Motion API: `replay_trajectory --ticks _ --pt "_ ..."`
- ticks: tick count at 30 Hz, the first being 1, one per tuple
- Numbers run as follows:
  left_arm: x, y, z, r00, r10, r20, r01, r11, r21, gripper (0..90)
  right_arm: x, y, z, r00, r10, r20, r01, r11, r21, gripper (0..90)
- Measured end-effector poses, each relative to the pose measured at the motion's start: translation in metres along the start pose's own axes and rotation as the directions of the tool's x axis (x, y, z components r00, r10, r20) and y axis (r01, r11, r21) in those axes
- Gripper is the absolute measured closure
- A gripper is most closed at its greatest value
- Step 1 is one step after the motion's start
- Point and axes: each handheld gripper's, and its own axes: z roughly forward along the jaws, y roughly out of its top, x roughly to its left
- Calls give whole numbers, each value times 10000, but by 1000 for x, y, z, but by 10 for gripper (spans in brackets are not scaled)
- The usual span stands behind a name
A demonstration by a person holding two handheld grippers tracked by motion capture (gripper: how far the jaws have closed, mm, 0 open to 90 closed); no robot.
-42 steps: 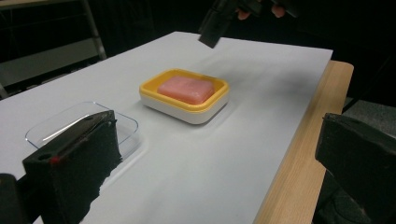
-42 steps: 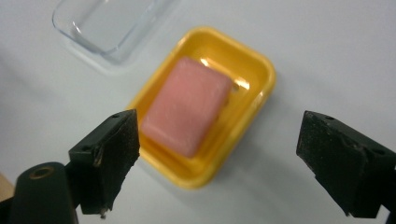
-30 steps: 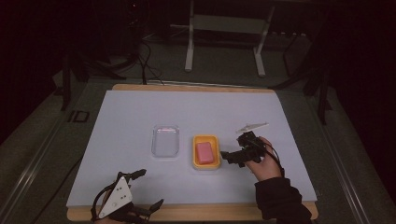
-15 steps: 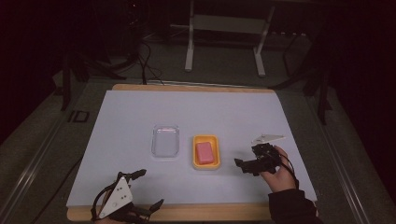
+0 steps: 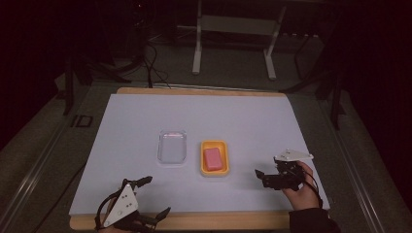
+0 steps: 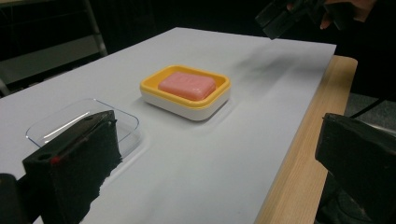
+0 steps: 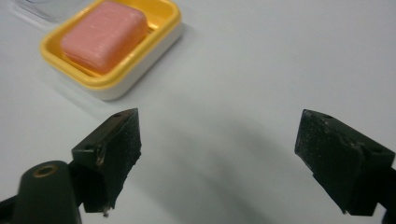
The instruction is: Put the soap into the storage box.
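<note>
1. Soap: a pink rectangular bar of soap (image 5: 213, 159) lies in a yellow plastic dish (image 5: 214, 145) mid-table, beside a clear plastic lid (image 5: 172, 146).
2. Right gripper (image 5: 266, 177), near the dish, has empty jaws apart, just closing slightly.
3. Left gripper (image 5: 145, 196) rests at the table's near edge, jaws apart, empty.

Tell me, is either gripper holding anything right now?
No. The right gripper stands open over bare table beside the soap dish, and the left gripper is open too, with nothing between its jaws.
</note>
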Motion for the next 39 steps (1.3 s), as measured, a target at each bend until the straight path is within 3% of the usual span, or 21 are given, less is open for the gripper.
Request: replay_trajectory --ticks 18,39 --pt "0 0 -1 10000 -10 29 10 10000 -14 3 -11 -30 -13 9982 14 605 15 9989 -477 137" --pt "-1 1 -2 9998 -38 215 39 10000 -61 3 -15 -39 -6 9959 -34 903 54 9997 -219 139"
